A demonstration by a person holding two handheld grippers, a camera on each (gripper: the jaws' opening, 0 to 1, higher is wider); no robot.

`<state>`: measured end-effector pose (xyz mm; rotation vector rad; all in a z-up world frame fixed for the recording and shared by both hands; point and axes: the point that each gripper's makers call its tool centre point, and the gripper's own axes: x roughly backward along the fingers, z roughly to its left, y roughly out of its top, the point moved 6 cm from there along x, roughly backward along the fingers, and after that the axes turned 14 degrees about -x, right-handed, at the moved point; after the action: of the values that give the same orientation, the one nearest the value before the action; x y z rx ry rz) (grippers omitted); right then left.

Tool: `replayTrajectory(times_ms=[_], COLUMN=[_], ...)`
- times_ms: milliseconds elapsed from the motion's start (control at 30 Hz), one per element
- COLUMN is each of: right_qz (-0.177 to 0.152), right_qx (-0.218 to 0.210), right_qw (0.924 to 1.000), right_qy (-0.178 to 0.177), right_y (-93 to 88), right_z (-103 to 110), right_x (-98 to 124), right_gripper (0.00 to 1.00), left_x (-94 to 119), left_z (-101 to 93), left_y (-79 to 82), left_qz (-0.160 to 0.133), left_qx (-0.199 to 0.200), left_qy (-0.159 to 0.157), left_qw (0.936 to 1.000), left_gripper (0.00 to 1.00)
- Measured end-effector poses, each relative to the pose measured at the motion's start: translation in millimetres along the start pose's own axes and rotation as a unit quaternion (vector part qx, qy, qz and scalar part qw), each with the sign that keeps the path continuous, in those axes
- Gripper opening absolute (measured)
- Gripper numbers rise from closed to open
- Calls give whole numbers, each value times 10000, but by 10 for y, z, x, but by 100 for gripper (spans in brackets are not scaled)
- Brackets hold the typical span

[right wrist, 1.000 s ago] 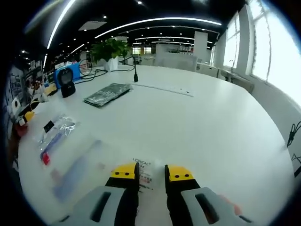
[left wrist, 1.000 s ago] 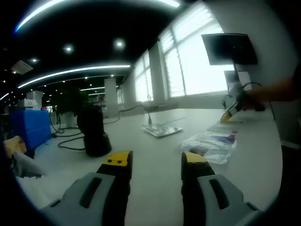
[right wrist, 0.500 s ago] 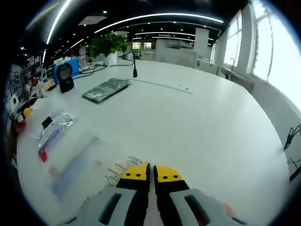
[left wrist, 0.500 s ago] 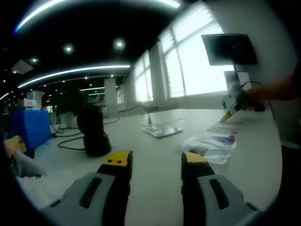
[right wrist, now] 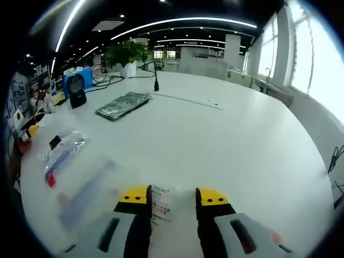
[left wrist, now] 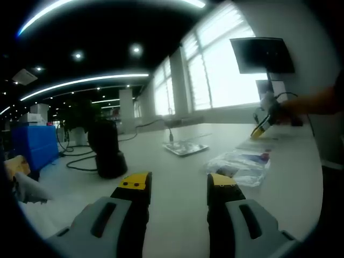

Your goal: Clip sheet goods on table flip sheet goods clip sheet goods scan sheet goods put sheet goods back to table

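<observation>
Right gripper sat open over the printed sachet, which looked thin, floppy and slick flat on the tabletop, so I'd pinch its near edge; left gripper was open and empty too.

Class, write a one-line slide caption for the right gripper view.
Right gripper, jaws open, poised over a printed sheet packet on the white table.
</observation>
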<state>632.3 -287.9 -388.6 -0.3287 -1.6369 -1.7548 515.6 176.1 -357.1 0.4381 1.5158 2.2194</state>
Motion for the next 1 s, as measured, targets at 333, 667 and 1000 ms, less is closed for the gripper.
replayTrajectory(times_ms=[333,667,1000], right_qz=[70,209,151], right_qx=[-9,140,147], right_qw=[10000,9997,9997], right_qy=[-58,33,110], right_y=[1,-6,-42], right_z=[55,119,198], right_x=[16,23,39], right_gripper=[22,7,0], left_x=[-6,3,-3], left_z=[9,5,6], left_y=[-11,-4,-7], left_qz=[-14,-23,-28], left_qx=[9,15,18], left_qy=[-7,-7,-6], left_qw=[10000,10000,10000], left_gripper=[34,34,34])
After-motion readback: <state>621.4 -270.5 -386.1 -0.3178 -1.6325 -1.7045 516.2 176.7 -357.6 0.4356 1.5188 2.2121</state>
